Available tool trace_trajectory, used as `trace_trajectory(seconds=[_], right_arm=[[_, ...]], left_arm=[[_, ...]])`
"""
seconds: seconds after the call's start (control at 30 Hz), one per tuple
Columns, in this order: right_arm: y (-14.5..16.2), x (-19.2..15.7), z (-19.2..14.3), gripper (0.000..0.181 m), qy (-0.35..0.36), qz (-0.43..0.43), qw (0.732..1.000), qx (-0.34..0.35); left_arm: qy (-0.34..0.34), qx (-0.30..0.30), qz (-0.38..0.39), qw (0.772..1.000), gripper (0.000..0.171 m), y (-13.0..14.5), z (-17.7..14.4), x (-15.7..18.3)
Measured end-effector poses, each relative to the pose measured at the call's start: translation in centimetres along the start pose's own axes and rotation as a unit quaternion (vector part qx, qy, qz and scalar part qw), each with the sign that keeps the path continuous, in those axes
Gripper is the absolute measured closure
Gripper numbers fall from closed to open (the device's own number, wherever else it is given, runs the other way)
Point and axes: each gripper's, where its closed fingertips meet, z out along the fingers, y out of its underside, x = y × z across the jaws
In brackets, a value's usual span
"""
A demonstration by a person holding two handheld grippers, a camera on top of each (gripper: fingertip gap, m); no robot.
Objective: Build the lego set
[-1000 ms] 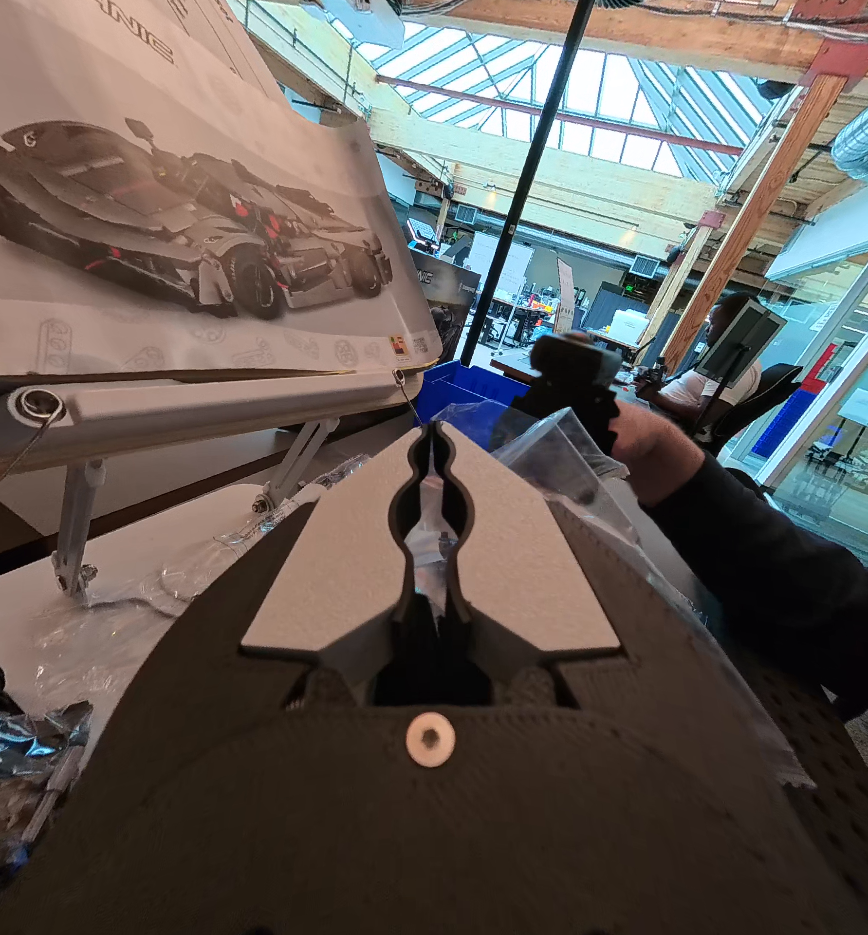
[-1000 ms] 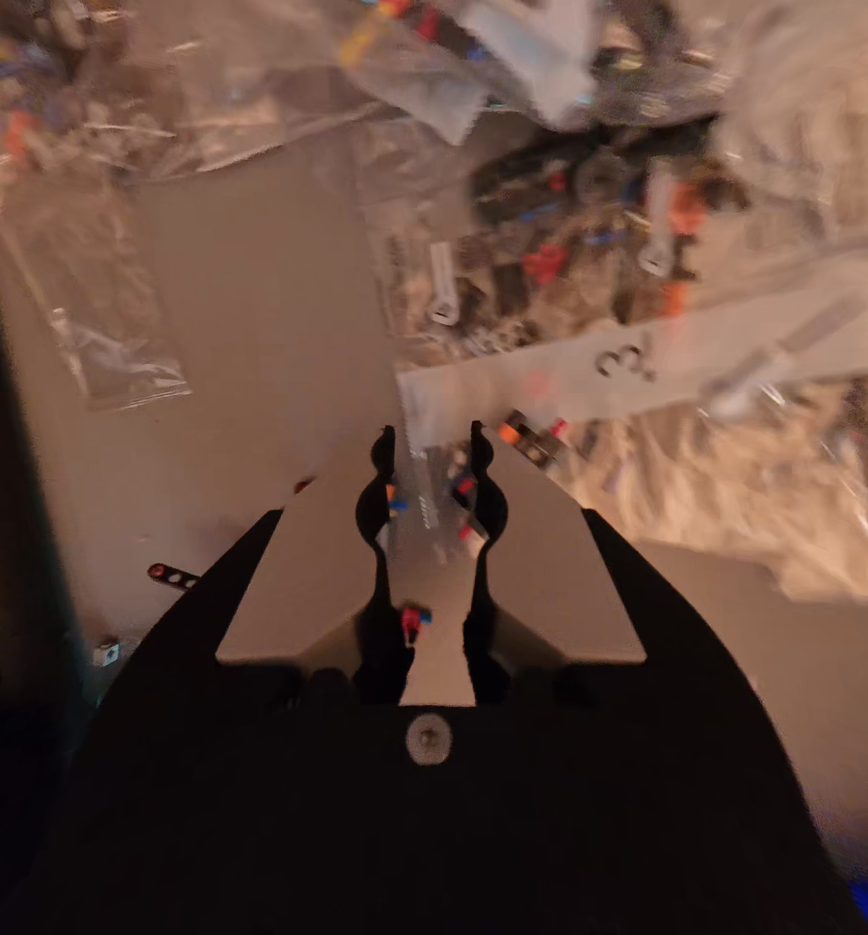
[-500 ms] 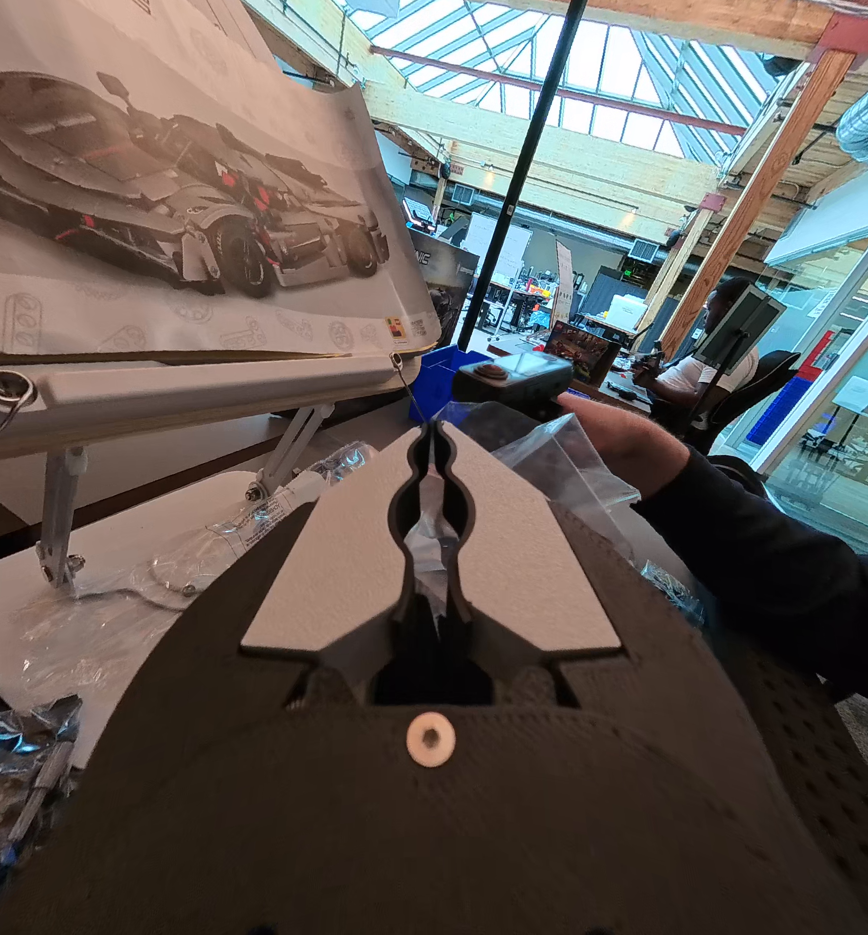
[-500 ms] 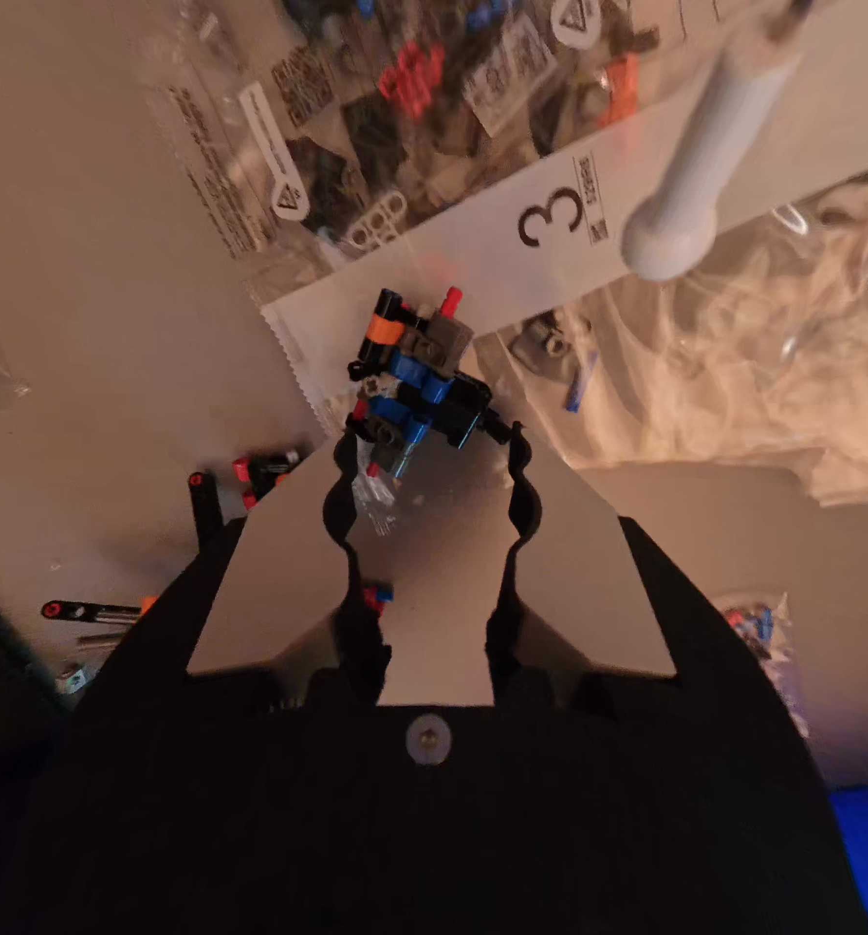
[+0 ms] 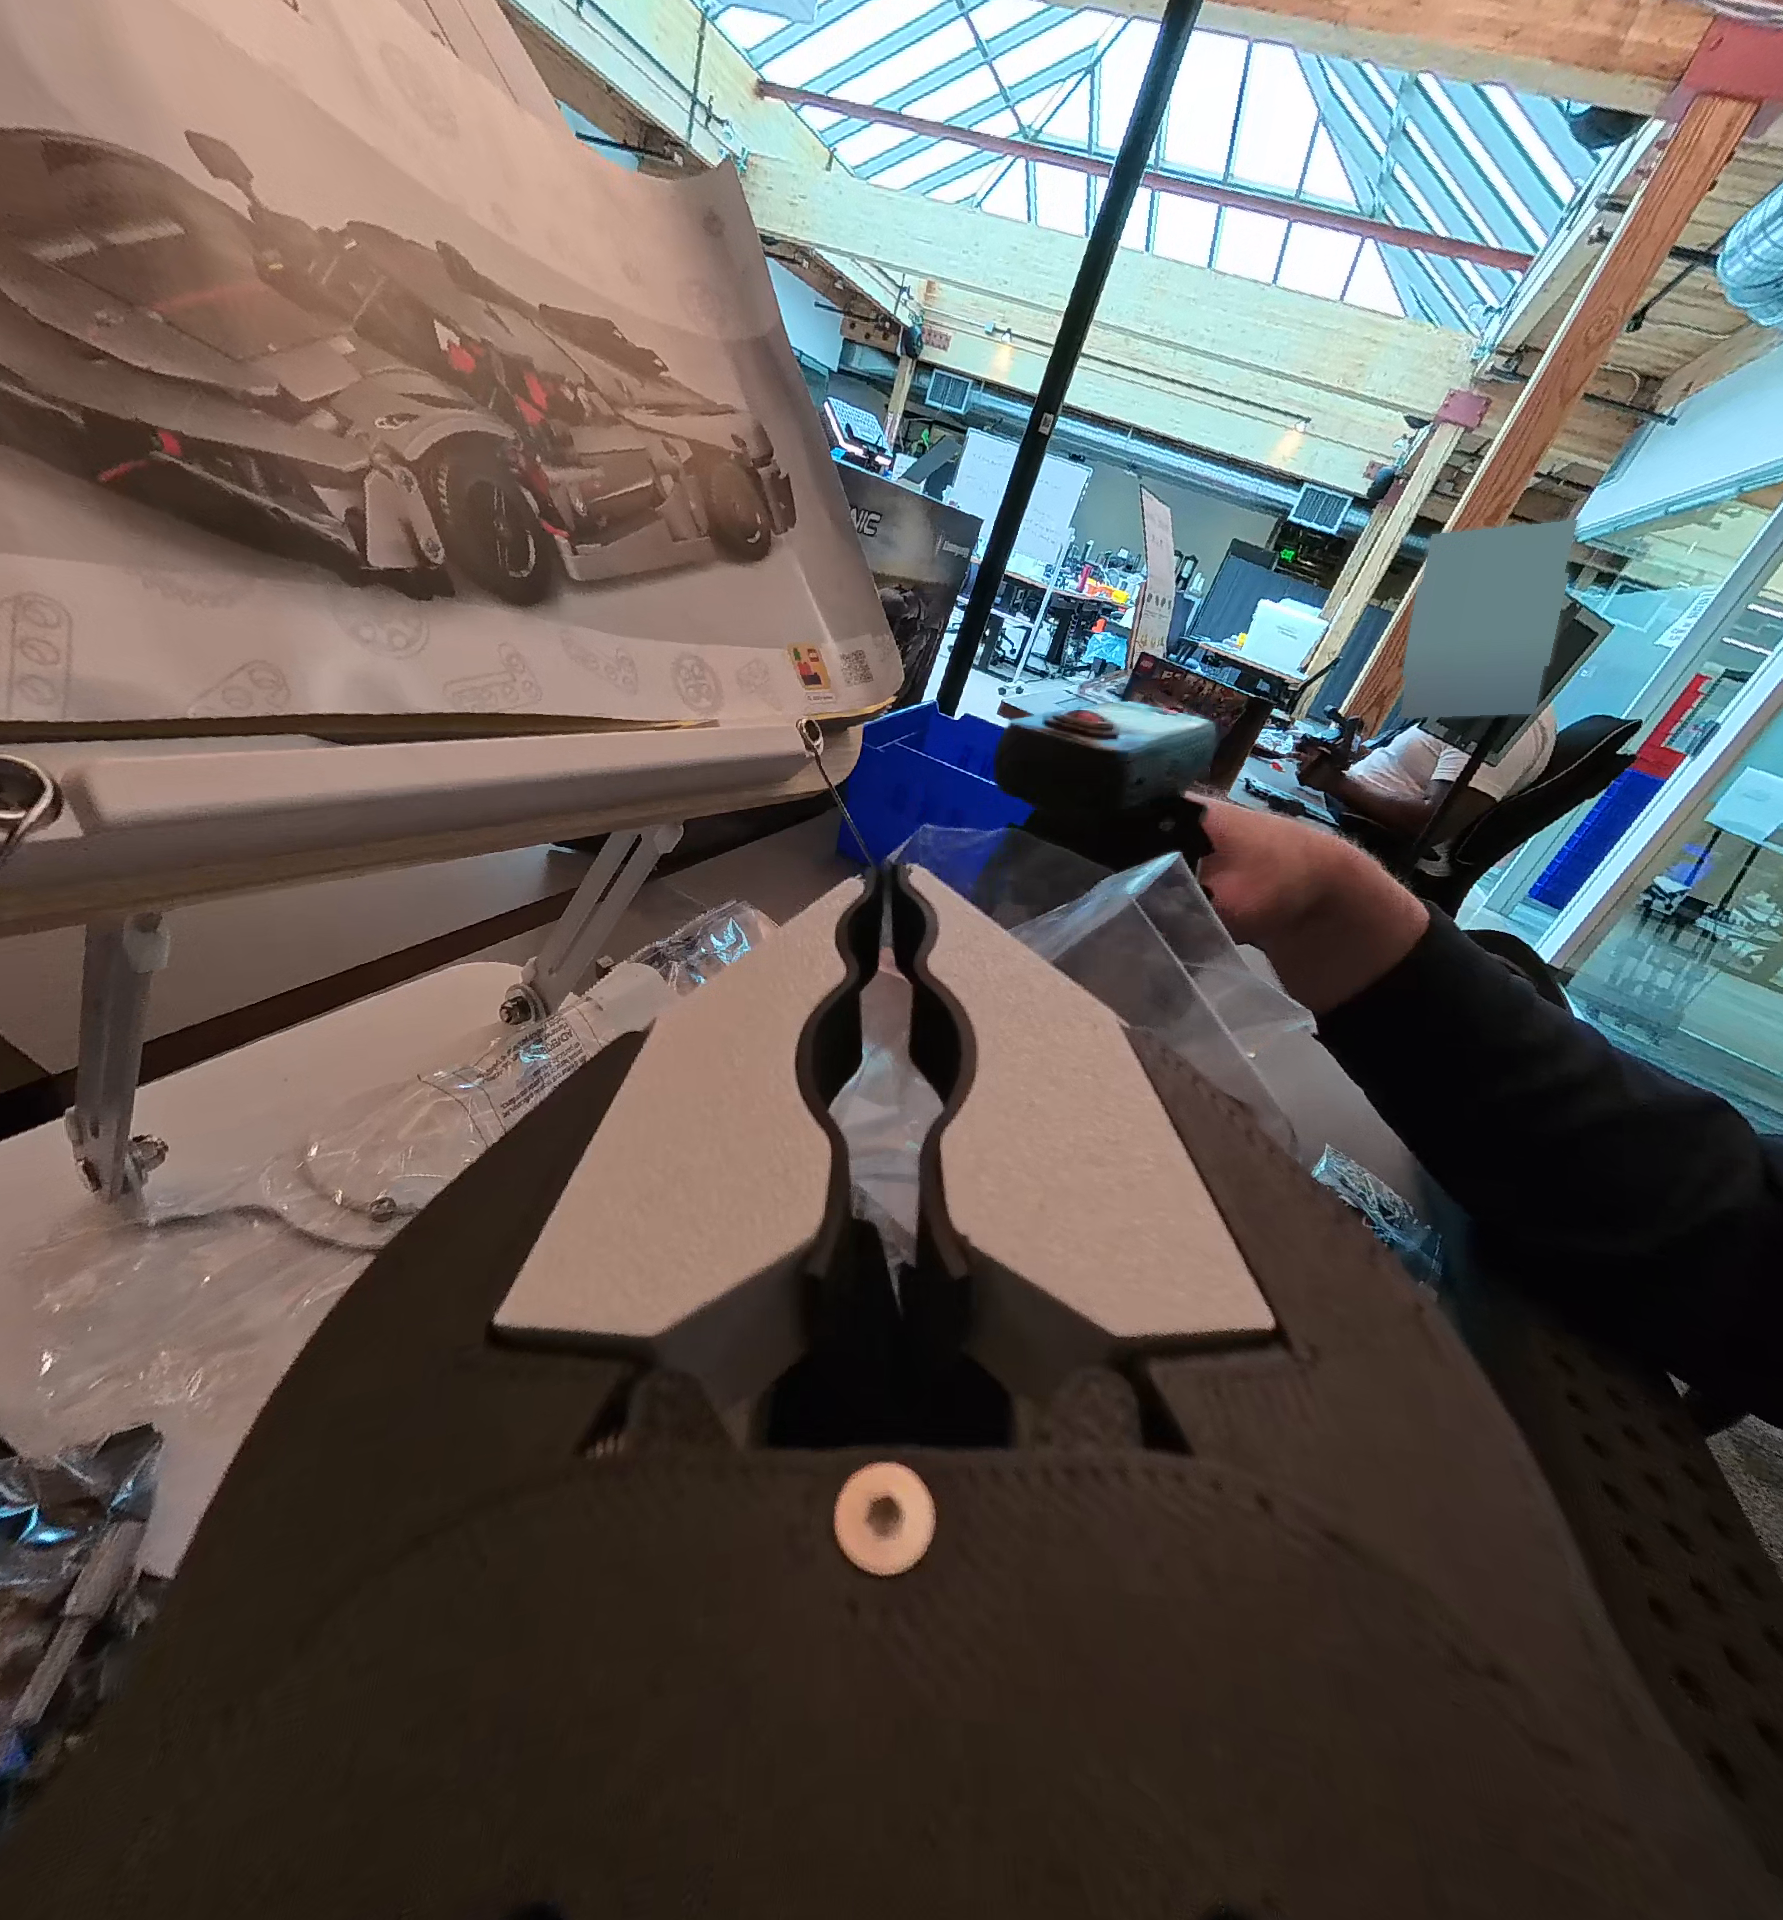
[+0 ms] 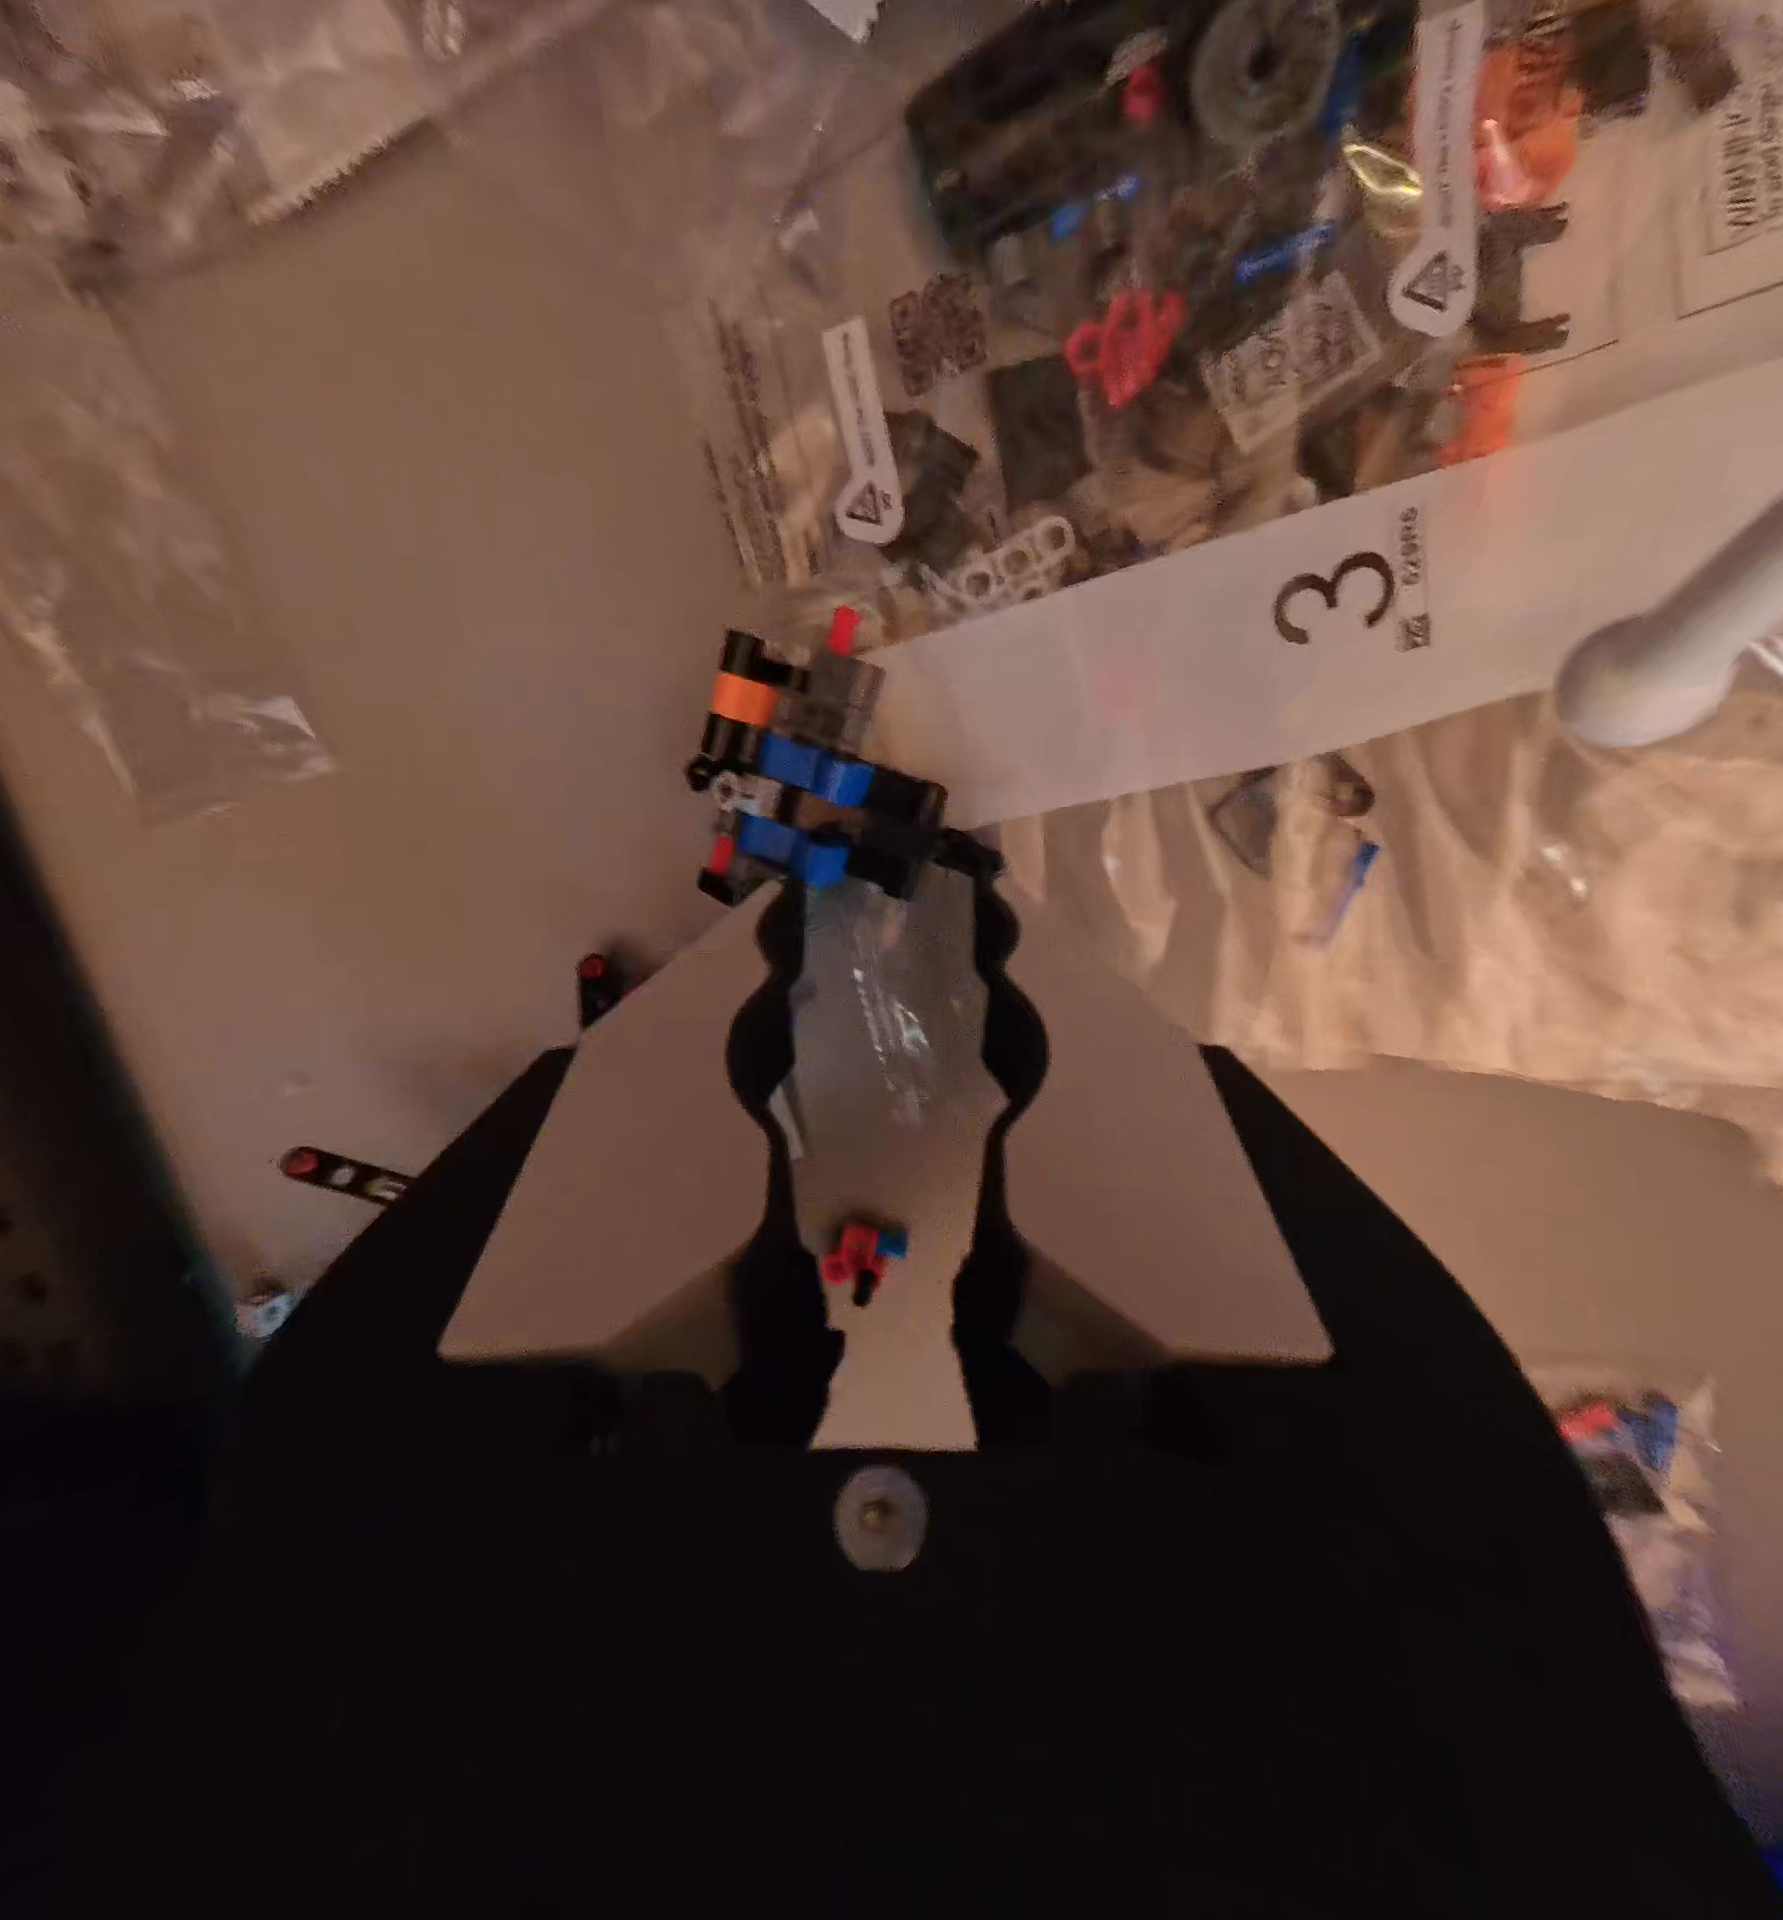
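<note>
the white table (image 6: 430,582) is strewn with part bags; the numbered bag (image 6: 1157,675) lies near the top right, under the booklet stand's foot (image 6: 1635,696). the instruction booklet (image 5: 347,416) sits propped on its stand. the left gripper (image 5: 885,914) is pinched tight on a clear plastic bag (image 5: 1157,956), as it was a second ago. the right gripper (image 6: 882,914), jaws moderately apart and empty, has swung over the small blue-and-black lego assembly (image 6: 814,790) on the table, now just at its fingertips. a pickup looks likely next. a tiny red-blue piece (image 6: 861,1252) lies between the fingers.
</note>
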Motion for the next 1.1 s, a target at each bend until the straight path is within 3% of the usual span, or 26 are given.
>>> trace_trajectory(seconds=[0.13,0.27,0.4,0.5,0.73,0.9,1.0,1.1], right_arm=[[0.0,-0.7,1.1,0.140,-0.015,-0.004,1.000,-0.016],[-0.6,-1.9,1.8,0.159,-0.032,-0.033,0.999,-0.025],[-0.8,-3.5,1.8,0.157,-0.056,-0.063,0.996,-0.027],[-1.0,-3.5,0.0,0.149,-0.055,-0.047,0.997,-0.004],[2.0,-5.2,-4.9,0.147,-0.095,-0.016,0.995,0.028],[4.2,-6.3,-3.8,0.139,-0.131,0.011,0.991,-0.038],[4.0,-7.2,-3.2,0.148,-0.166,0.012,0.985,-0.046],[3.7,-7.5,-3.3,0.168,-0.172,0.004,0.984,-0.041]], left_arm=[[0.001,-0.001,0.000,1.000,0.171,0.0,0.0,0.0],[0.002,-0.002,0.000,1.000,0.171,0.0,0.0,0.0],[0.002,-0.002,-0.001,1.000,0.171,0.1,0.0,0.1],[0.003,-0.003,0.000,1.000,0.171,0.0,0.0,0.1],[0.006,-0.004,-0.003,1.000,0.170,0.1,0.1,0.2],[0.010,-0.009,-0.004,1.000,0.170,0.4,0.3,0.3],[0.011,-0.010,-0.004,1.000,0.170,0.5,0.4,0.4],[0.011,-0.009,-0.005,1.000,0.170,0.4,0.3,0.4]])
